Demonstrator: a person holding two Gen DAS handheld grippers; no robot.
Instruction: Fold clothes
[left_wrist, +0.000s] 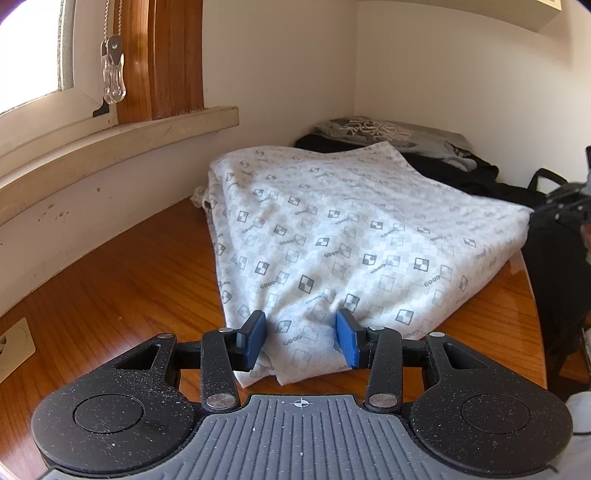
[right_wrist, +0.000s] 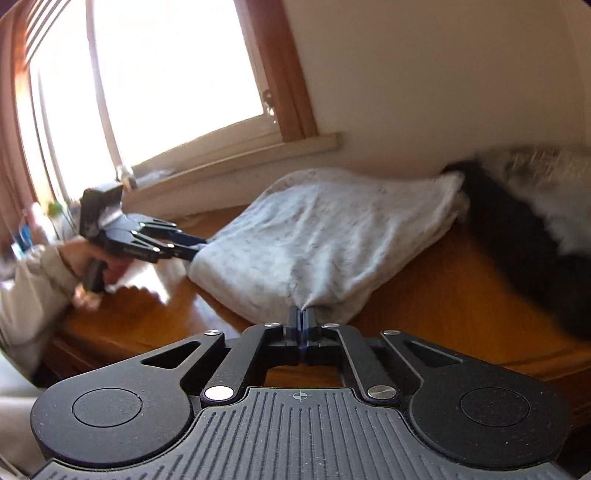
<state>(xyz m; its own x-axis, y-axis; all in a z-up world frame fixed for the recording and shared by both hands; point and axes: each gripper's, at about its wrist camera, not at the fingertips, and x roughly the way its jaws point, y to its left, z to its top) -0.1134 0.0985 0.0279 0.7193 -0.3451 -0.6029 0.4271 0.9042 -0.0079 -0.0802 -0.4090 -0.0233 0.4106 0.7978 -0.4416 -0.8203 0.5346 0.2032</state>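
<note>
Patterned cloth (left_wrist: 332, 236) lies on the wooden tabletop (left_wrist: 122, 280), already doubled into a thick flat packet, with its far side close to the wall and its far end touching a pile of dark and grey clothes (left_wrist: 399, 142) in the back corner.

The left tongs (left_wrist: 302, 338) stand apart, one blue pad on each side of a loose corner of the cloth at the near edge of the packet; the cloth sits between them but they do not press it. The right tongs (right_wrist: 302, 318) are together and clamped on a pinch of the cloth at its other near edge, and the fabric makes small pull lines there. The right view is blurred, so I cannot tell how many layers are inside this pinch.

The scene fits two stages: a new fold being taken up, or a finished fold being let go by the left side. If another fold is coming, I judge that both sides should catch all layers of the edge, lift at the same height, and keep the cloth lightly stretched between them, so the top layers do not slide. It should also stay clear of the pile of clothes.
</note>
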